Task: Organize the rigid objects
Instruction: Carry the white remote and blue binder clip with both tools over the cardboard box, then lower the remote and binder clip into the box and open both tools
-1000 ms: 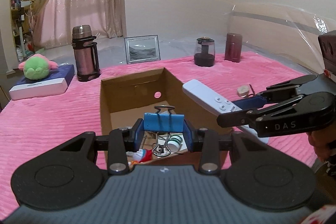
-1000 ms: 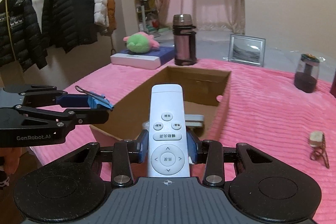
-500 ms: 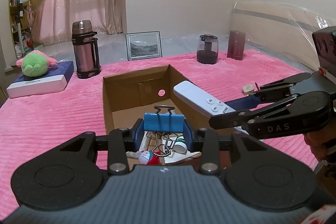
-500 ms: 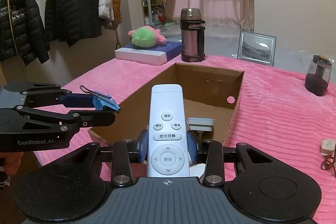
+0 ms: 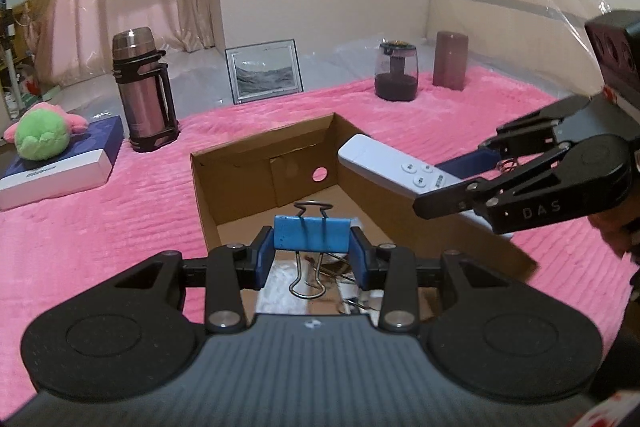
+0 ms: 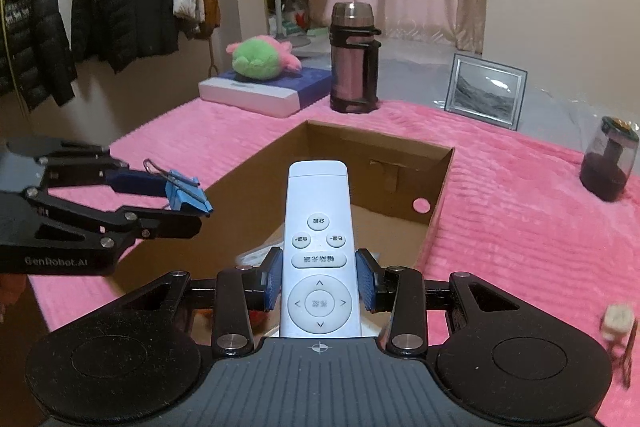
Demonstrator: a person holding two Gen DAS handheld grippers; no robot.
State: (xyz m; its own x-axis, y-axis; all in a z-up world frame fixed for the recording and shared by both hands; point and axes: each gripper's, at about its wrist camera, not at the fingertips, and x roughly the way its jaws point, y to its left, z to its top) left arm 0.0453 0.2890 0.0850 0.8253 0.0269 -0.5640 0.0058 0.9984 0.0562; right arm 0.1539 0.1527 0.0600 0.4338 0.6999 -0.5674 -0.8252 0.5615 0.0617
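My left gripper (image 5: 312,254) is shut on a blue binder clip (image 5: 311,233) and holds it over the near end of an open cardboard box (image 5: 260,163). The clip also shows in the right wrist view (image 6: 185,191). My right gripper (image 6: 319,277) is shut on a white remote control (image 6: 318,247) and holds it above the box (image 6: 438,183). In the left wrist view the remote (image 5: 394,167) reaches over the box's right wall. Several small items lie on the box floor, mostly hidden by my left gripper.
The box sits on a pink blanket (image 5: 100,211). Behind it stand a steel thermos (image 5: 142,91), a picture frame (image 5: 264,70), a dark glass jar (image 5: 396,77) and a maroon cylinder (image 5: 451,60). A plush toy on a flat box (image 5: 60,155) lies at the left. A small clip (image 6: 618,323) lies at the right.
Both grippers have moved forward over the box with their loads. The remote now reaches farther over the box, and the clip sits over its near end.
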